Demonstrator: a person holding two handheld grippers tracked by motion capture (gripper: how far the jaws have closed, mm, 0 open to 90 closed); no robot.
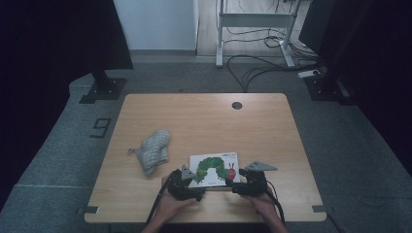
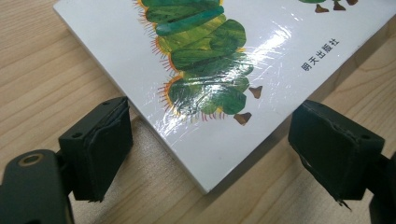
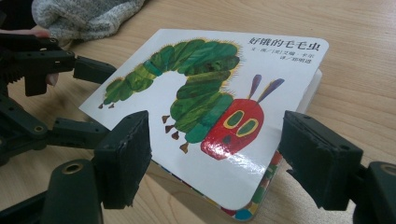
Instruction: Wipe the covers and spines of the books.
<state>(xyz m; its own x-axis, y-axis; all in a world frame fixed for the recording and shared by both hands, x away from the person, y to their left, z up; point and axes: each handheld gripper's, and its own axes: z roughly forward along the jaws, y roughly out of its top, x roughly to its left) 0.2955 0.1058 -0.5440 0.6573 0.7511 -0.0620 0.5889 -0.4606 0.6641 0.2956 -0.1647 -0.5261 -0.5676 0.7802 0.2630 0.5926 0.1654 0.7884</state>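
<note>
Grey mitt (image 1: 153, 149) beside our picture book (image 1: 215, 169) on the desk (image 1: 204, 116), left gripper (image 1: 190, 187) and right gripper (image 1: 236, 186) low at its near corners, fingers released, straddling them

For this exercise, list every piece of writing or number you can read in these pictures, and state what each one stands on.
"好饿的毛毛虫": title, top corner of the book cover, right gripper view.
Two small lines beneath the title: too small to read surely.
"明天出版社": cover's lower edge, left gripper view.
"9": mark on the floor left of the table, high view.
The cloth bears no writing.
</note>
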